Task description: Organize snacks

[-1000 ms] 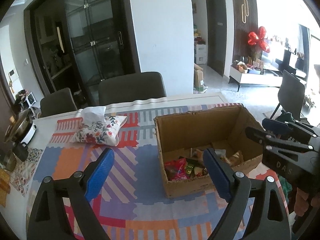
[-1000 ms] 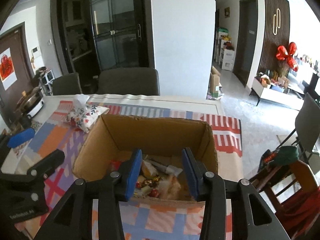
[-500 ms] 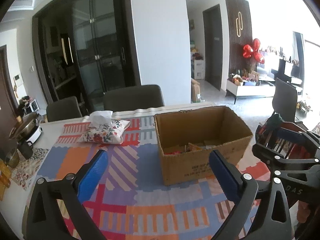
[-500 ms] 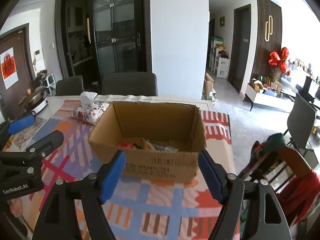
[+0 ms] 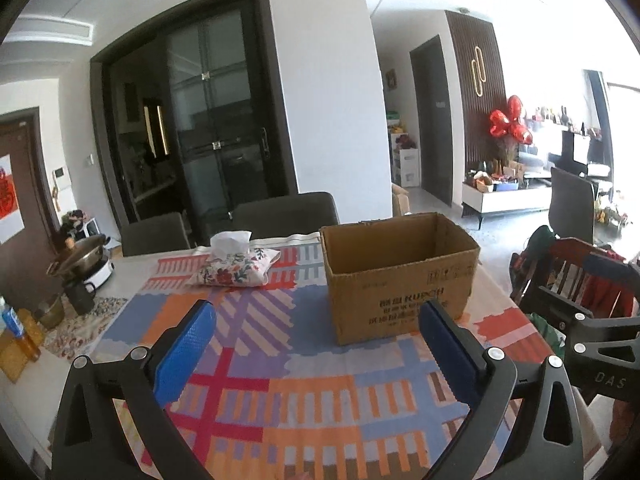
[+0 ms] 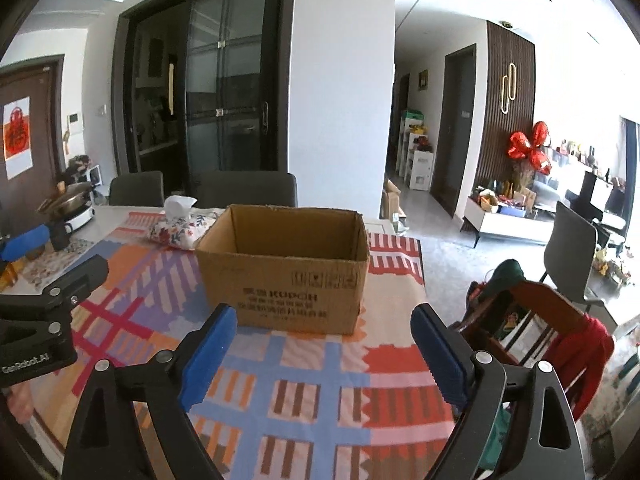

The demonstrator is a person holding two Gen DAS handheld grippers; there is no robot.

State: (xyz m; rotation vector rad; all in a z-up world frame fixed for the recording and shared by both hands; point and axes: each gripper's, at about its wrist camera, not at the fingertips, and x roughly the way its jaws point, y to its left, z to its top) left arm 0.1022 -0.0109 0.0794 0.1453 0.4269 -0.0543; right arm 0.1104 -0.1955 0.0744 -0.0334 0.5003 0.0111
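Note:
An open brown cardboard box [image 5: 400, 280] [image 6: 284, 276] stands on the patterned tablecloth [image 5: 304, 364] [image 6: 304, 376]. From this low angle its contents are hidden behind the near wall. My left gripper [image 5: 316, 344] hangs over the cloth, short of the box and to its left, jaws wide open and empty. My right gripper [image 6: 322, 344] is centred in front of the box, its jaws still opening with nothing between them. Each gripper shows at the edge of the other's view: the right gripper [image 5: 592, 352] and the left gripper [image 6: 44, 304].
A floral tissue pouch [image 5: 236, 270] [image 6: 180, 228] lies behind the box on the left. A pot [image 5: 86, 252] and bottles [image 5: 16, 332] stand at the table's left edge. Dark chairs [image 5: 288, 210] line the far side. A wooden chair with red cloth [image 6: 548, 320] stands to the right.
Both grippers pulled back from above the box toward the table's near edge and tilted up, so the snacks inside dropped out of sight. The right jaws spread wide apart.

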